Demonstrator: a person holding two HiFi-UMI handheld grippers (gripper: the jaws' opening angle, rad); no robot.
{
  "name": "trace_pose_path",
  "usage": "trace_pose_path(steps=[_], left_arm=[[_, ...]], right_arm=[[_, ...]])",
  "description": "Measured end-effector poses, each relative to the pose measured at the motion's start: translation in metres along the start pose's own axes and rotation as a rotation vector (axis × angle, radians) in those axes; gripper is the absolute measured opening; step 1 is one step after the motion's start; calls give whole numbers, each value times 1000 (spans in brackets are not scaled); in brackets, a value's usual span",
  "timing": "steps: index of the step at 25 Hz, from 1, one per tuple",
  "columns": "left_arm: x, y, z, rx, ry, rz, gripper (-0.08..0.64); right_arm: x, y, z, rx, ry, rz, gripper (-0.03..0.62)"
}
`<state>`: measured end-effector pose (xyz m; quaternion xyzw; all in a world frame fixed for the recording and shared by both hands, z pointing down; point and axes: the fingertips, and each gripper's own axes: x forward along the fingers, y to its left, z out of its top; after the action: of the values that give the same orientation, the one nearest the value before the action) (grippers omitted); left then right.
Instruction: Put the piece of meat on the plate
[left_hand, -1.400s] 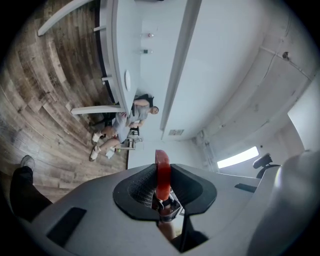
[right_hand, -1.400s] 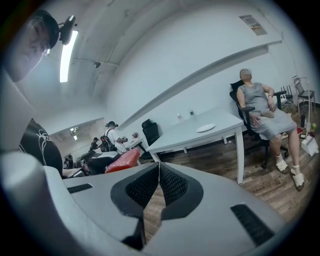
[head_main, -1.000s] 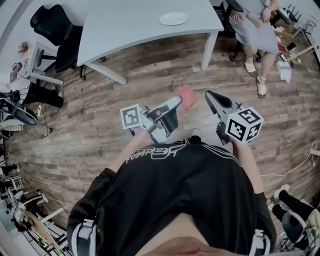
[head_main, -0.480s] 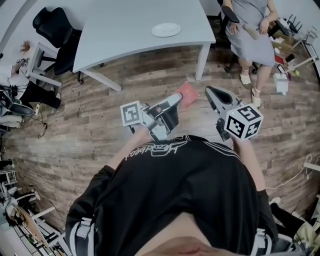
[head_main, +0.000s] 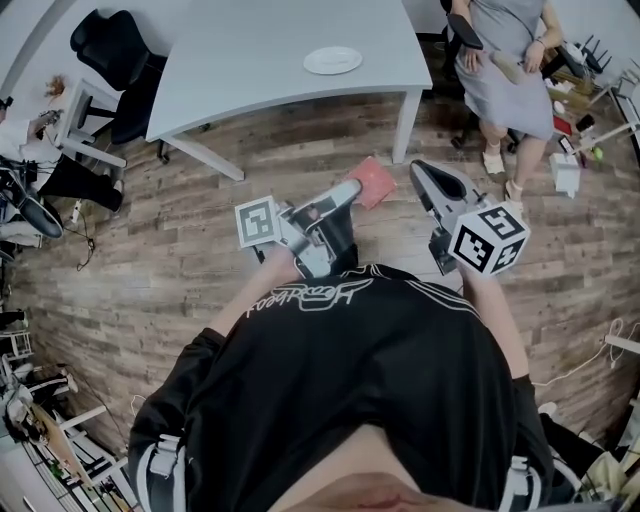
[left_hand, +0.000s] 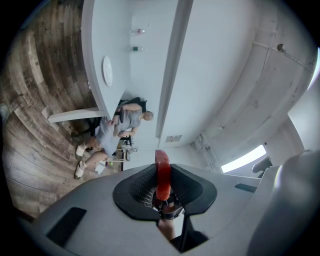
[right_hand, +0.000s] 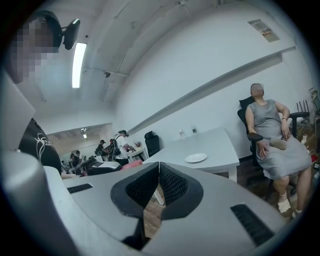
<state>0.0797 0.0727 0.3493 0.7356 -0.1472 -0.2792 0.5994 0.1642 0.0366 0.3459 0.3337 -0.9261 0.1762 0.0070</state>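
Note:
A flat red piece of meat (head_main: 377, 183) sticks out of my left gripper (head_main: 356, 192), which is shut on it above the wooden floor. In the left gripper view the meat (left_hand: 162, 172) stands edge-on between the two black pads. A white plate (head_main: 333, 60) lies on the grey table (head_main: 250, 70) ahead, well beyond both grippers; the plate (left_hand: 107, 71) also shows in the left gripper view and, in the right gripper view, the plate (right_hand: 196, 158) sits near the table's end. My right gripper (head_main: 420, 172) is beside the left one, shut with nothing in it, its pads (right_hand: 170, 182) meeting.
A person in a grey dress (head_main: 505, 55) sits on a chair right of the table. The table leg (head_main: 404, 122) stands just ahead of the grippers. A black office chair (head_main: 110, 50) and clutter (head_main: 40, 180) fill the left side.
The table and plate have come nearer in the head view. Both grippers have moved forward toward the table, the meat still held in the left one.

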Motion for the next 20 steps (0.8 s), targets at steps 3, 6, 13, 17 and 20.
trace_pose_path(steps=[3, 6, 13, 17, 20], left_arm=[[2, 7, 4, -15, 2, -2, 81], [6, 16, 11, -20, 13, -4, 81], [27, 30, 42, -35, 28, -18, 81], [36, 37, 73, -49, 29, -15, 83], [45, 38, 99, -53, 31, -18, 81]], right_arm=[[5, -4, -3, 0, 2, 1, 9], [12, -11, -7, 3, 7, -2, 9], [31, -42, -1, -11, 14, -46, 10], [56, -57, 5, -1, 31, -53, 10], [78, -69, 12, 12, 44, -57, 10]])
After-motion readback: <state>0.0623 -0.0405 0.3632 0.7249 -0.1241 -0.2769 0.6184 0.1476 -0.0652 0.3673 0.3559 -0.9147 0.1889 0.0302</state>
